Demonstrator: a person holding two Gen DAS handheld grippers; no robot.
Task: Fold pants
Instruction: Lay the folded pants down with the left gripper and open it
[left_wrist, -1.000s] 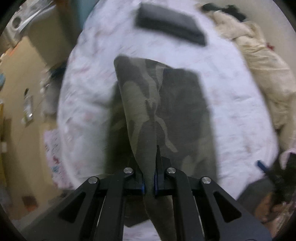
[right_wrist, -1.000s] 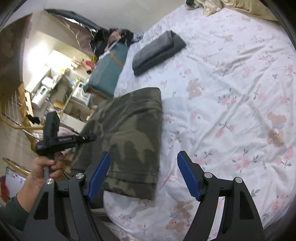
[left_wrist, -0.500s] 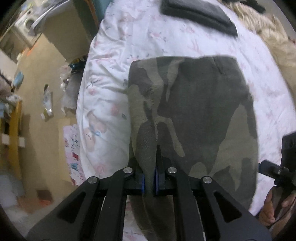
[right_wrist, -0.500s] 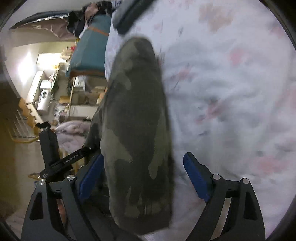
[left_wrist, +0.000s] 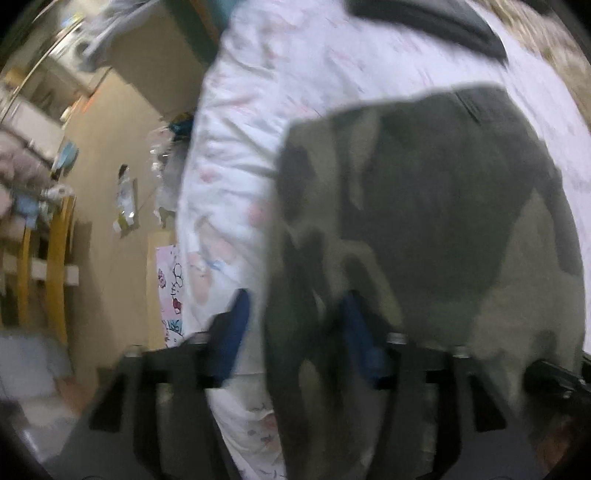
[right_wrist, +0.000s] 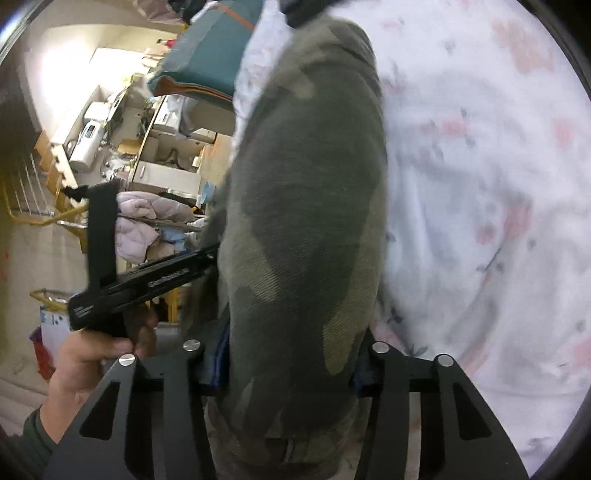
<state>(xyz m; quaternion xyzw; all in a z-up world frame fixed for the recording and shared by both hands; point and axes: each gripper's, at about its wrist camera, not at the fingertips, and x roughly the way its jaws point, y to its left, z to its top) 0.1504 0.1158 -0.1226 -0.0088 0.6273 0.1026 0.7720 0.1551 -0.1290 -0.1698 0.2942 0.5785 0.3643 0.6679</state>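
Note:
The camouflage pants lie folded on the flowered bed sheet, near the bed's left edge. My left gripper points steeply down at their near left corner. Its jaws are opening: the blue pads stand apart from the cloth edge that hangs between them. In the right wrist view the pants fill the gap of my right gripper. Its jaws are closing and the cloth bulges over both pads. A hand holds the left tool beside the pants.
A dark grey folded garment lies farther up the sheet. Left of the bed, the floor holds clutter and a yellow wooden frame. A teal bag and shelves stand beyond the bed edge.
The left jaws, earlier pinched on the pants' edge, have parted and sunk toward the bed. The right gripper moved in over the folded pants and narrowed around them.

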